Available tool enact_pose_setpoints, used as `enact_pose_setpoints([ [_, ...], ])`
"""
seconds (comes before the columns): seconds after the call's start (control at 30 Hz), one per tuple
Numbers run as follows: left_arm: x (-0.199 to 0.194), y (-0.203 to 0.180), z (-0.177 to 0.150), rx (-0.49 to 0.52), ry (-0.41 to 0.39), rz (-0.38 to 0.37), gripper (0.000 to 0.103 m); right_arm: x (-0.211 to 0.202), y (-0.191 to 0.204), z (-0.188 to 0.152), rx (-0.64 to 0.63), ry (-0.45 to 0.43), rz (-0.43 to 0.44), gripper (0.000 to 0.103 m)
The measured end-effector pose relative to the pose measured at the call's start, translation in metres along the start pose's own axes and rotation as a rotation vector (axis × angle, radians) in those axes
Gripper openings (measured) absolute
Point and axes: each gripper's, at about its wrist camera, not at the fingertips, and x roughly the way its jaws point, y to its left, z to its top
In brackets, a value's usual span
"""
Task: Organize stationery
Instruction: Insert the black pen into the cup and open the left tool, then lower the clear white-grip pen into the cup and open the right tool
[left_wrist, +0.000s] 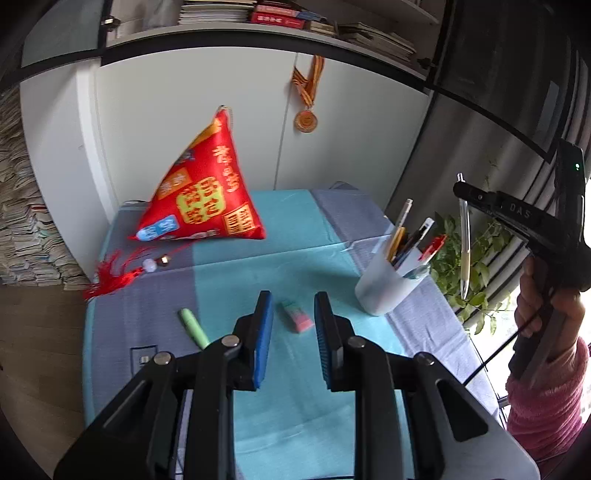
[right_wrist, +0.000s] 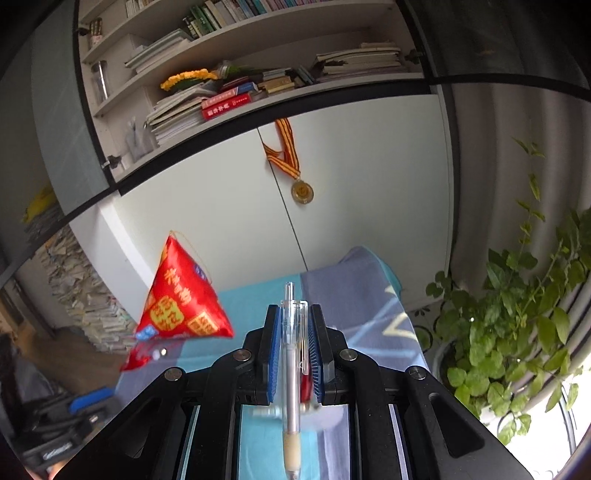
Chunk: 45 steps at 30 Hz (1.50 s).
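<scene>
My left gripper (left_wrist: 293, 306) is open and empty, low over the blue table. A pink-and-green eraser (left_wrist: 297, 316) lies just beyond its fingertips. A green highlighter (left_wrist: 193, 327) lies to its left. A white pen cup (left_wrist: 388, 283) with several pens stands at the right. My right gripper (left_wrist: 461, 190) is shut on a clear pen (left_wrist: 464, 243), which hangs tip down to the right of and above the cup. In the right wrist view the gripper (right_wrist: 293, 314) clamps that pen (right_wrist: 291, 369) by its upper barrel.
A red pyramid-shaped cushion (left_wrist: 201, 192) with a tassel (left_wrist: 118, 271) sits at the back left of the table (left_wrist: 288, 254). A potted plant (right_wrist: 517, 332) stands to the right of the table. White cupboard doors with a medal (left_wrist: 306, 121) are behind.
</scene>
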Motion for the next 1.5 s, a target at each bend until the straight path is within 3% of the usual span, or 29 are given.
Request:
enact_pose_setpoints([
  [0.23, -0.008, 0.057, -0.033, -0.130, 0.046, 0.094, 0.022, 0.028, 0.013, 0.004, -0.026, -0.133, -0.079, 0.015],
  [0.47, -0.009, 0.088, -0.045, -0.208, 0.055, 0.118, 0.022, 0.042, 0.016, -0.018, -0.069, -0.221, -0.185, 0.015],
  [0.77, 0.003, 0.089, -0.048, -0.199, 0.087, 0.088, 0.022, 0.039, 0.000, -0.033, -0.017, -0.170, -0.184, 0.015],
  [1.13, 0.009, 0.087, -0.052, -0.194, 0.109, 0.078, 0.022, 0.026, -0.008, -0.047, 0.017, -0.106, -0.118, 0.015],
  [1.3, 0.009, 0.084, -0.054, -0.191, 0.113, 0.072, 0.022, 0.018, -0.002, -0.030, 0.012, -0.185, -0.138, 0.015],
  [1.4, 0.009, 0.082, -0.055, -0.189, 0.115, 0.071, 0.022, 0.021, 0.010, -0.021, -0.038, -0.239, -0.194, 0.015],
  [1.5, 0.009, 0.081, -0.058, -0.181, 0.120, 0.071, 0.022, 0.025, 0.014, -0.018, -0.052, -0.206, -0.176, 0.015],
])
